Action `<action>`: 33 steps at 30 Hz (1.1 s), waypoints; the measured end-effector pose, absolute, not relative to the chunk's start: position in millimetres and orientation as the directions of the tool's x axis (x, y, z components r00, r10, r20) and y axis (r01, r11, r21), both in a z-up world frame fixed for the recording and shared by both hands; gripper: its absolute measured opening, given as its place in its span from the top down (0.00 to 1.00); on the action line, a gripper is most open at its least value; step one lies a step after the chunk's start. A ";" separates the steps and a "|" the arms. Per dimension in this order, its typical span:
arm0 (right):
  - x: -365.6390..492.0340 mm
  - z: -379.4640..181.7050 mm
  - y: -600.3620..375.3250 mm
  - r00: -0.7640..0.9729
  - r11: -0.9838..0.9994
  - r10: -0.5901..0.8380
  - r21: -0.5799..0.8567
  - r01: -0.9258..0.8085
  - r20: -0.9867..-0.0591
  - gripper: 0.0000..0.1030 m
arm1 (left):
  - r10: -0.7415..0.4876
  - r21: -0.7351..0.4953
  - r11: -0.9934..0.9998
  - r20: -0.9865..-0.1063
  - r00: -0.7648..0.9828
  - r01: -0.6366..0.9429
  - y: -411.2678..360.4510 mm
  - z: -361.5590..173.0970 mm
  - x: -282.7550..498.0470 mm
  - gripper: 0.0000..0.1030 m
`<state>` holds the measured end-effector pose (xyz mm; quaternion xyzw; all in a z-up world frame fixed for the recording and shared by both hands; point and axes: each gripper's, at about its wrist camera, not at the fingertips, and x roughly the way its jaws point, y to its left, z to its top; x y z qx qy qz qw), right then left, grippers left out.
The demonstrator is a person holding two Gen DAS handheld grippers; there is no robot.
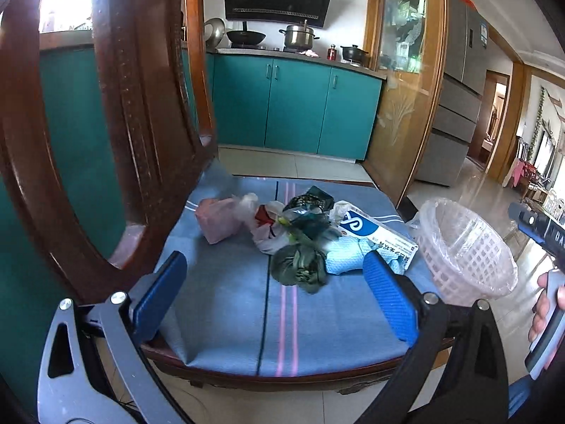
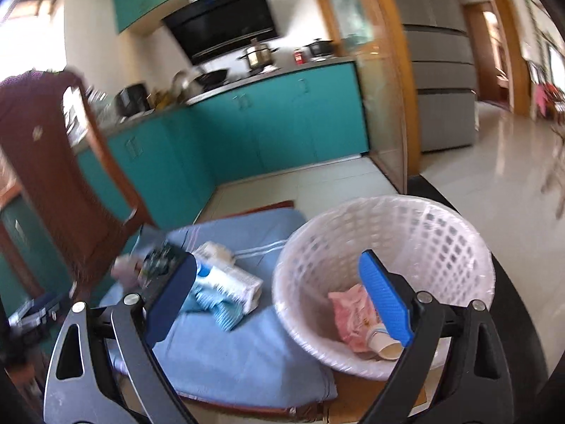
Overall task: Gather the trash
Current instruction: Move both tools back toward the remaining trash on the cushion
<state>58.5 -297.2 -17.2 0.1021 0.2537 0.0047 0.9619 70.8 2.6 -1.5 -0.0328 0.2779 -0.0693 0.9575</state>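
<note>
A pile of trash lies on the blue chair cushion [image 1: 226, 311]: a pink bag [image 1: 217, 221], a white plastic bag [image 1: 265, 229], dark green wrappers [image 1: 300, 265], a light blue cloth [image 1: 348, 259] and a white and blue toothpaste box [image 1: 374, 231]. A white lattice bin [image 1: 466, 247] lined with clear plastic stands at the cushion's right edge. My left gripper [image 1: 275, 279] is open and empty just in front of the pile. My right gripper [image 2: 279, 293] is open and empty over the bin's [image 2: 388, 275] left rim. A pink wrapper [image 2: 351, 312] and a paper cup [image 2: 383, 344] lie in the bin.
The wooden chair back [image 1: 106, 123] rises at the left. Teal kitchen cabinets [image 1: 293, 106] stand behind, with pots on the counter. A glass-panelled wooden partition [image 1: 406, 88] and a grey fridge [image 1: 455, 88] are at the right. Tiled floor surrounds the chair.
</note>
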 end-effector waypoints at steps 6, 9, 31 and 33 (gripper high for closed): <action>59.2 -19.0 -267.4 0.862 0.989 0.081 0.146 -0.008 -0.500 0.12 | -0.176 -0.138 0.983 -0.537 0.825 0.120 11.2 -2.8 72.6 0.03; 61.4 -22.4 -257.2 0.855 0.991 0.086 0.131 -0.021 -0.512 0.12 | -0.179 -0.117 0.984 -0.540 0.823 0.137 7.4 -4.2 71.8 0.03; 58.8 -24.0 -260.3 0.850 0.992 0.085 0.128 -0.021 -0.519 0.12 | -0.185 -0.093 0.983 -0.570 0.800 0.161 -6.0 -14.3 73.5 0.03; 58.7 -23.9 -260.5 0.850 0.992 0.086 0.128 -0.021 -0.520 0.12 | -0.186 -0.089 0.982 -0.575 0.797 0.165 -7.6 -15.4 73.7 0.03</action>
